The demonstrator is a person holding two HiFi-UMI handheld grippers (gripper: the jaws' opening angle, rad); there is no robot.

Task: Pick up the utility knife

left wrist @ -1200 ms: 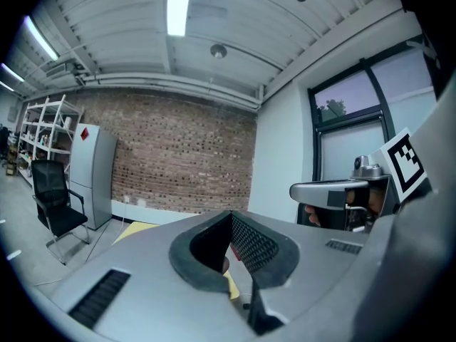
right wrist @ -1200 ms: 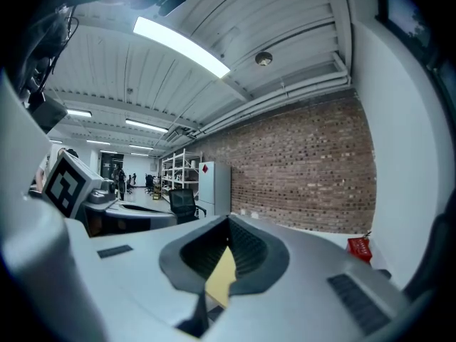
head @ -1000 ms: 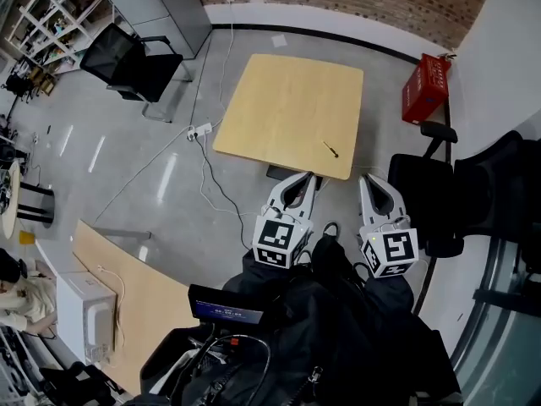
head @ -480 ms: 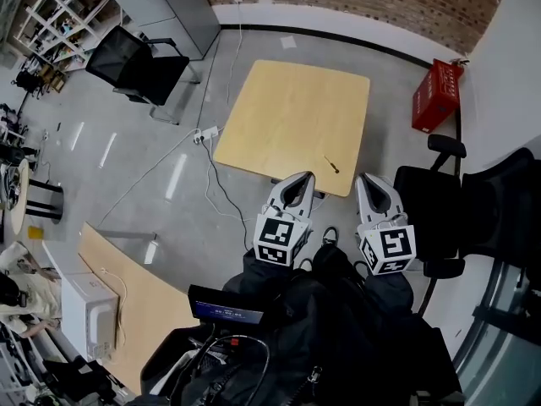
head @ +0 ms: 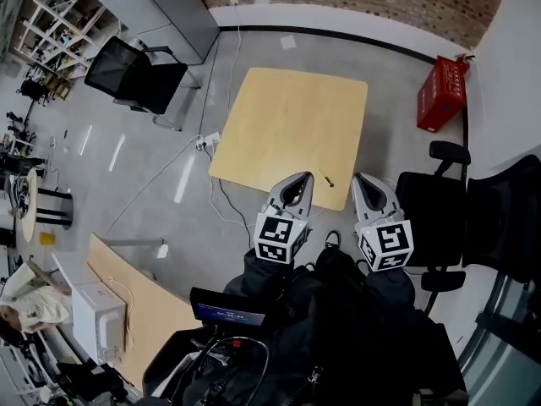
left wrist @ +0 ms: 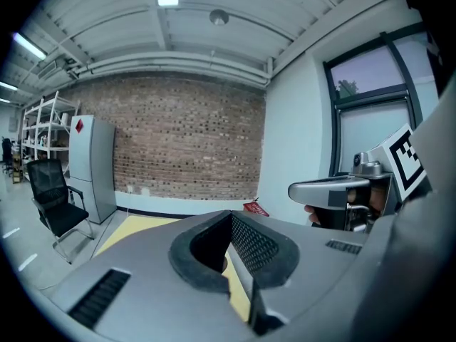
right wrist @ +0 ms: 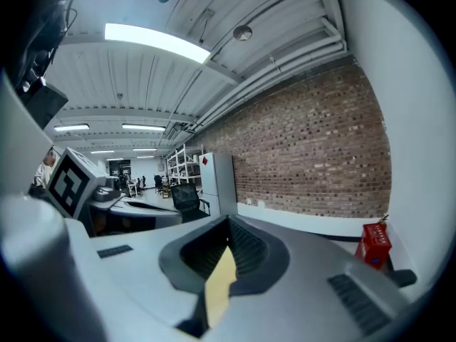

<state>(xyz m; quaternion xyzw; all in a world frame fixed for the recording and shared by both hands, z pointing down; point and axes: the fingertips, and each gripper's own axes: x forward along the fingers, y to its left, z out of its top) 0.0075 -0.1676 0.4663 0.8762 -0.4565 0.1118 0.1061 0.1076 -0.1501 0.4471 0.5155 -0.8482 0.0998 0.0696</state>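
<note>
Two empty tools facing the counter (head: 287,117).
The left tool (head: 296,186) has its jaws closed to a thin slit, gripping nothing; the utility knife (head: 326,178) lies by the counter's near edge, between both tools, untouched; the right tool (head: 365,184) is likewise closed and empty.
</note>
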